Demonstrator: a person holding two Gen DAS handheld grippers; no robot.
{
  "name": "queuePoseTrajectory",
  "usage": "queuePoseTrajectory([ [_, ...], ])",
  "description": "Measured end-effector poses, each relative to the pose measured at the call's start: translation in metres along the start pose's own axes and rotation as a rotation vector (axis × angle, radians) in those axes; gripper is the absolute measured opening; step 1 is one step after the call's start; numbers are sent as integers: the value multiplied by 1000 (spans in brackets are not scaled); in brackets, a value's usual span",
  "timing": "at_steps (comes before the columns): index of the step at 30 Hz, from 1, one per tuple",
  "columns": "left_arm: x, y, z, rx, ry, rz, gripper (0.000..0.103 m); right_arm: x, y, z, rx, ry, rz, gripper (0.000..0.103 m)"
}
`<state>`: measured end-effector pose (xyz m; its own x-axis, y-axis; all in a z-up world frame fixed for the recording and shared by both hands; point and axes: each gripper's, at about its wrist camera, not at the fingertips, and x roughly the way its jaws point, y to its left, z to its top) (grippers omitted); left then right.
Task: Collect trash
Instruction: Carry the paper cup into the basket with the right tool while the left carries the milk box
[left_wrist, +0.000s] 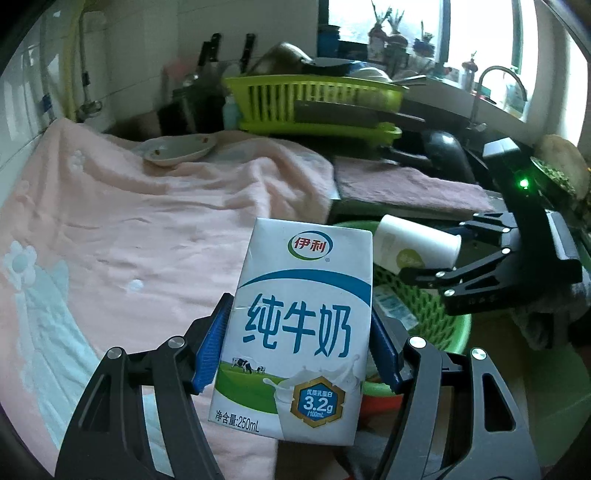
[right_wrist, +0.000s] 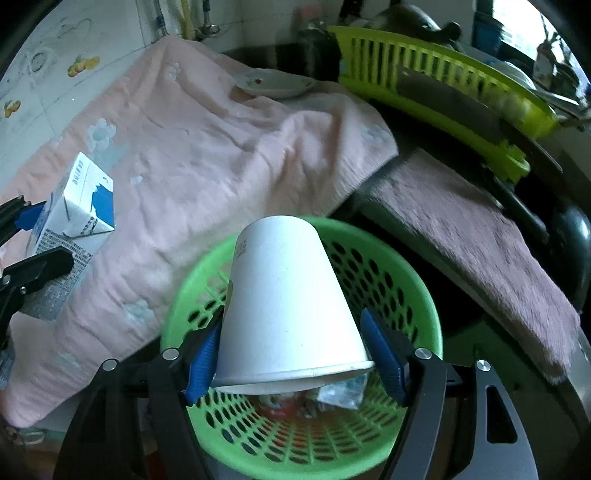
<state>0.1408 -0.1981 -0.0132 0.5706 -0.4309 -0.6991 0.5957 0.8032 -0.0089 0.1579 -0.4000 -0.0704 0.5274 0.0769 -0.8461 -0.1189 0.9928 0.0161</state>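
**Both claws loaded over the basket**

Gripping a milk carton (left_wrist: 299, 325) upright, the left gripper (left_wrist: 299, 354) has both blue pads pressed to the carton's sides, above the pink towel (left_wrist: 147, 229); the right gripper (right_wrist: 291, 354) clamps a white paper cup (right_wrist: 284, 306), mouth toward the camera, its jaws set fairly wide against the cup's walls; the cup hangs directly over the green perforated basket (right_wrist: 417, 295), which already contains wrappers; the carton sits just left of the basket.
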Motion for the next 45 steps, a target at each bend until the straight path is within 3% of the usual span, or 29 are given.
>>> queuePoseTrajectory([
  [5,8,-20,-3,17,4,2,67,-1,-10,-17,29,4,-14,70],
  [20,41,-34,-11,-57,49,-17,67,0,-37,-43,97,20,-43,76],
  [31,50,-34,-13,-89,64,-15,67,-4,-32,-46,101,10,-40,76],
  [45,51,-33,-16,-113,63,-29,69,-18,-24,-53,115,-29,-69,84],
])
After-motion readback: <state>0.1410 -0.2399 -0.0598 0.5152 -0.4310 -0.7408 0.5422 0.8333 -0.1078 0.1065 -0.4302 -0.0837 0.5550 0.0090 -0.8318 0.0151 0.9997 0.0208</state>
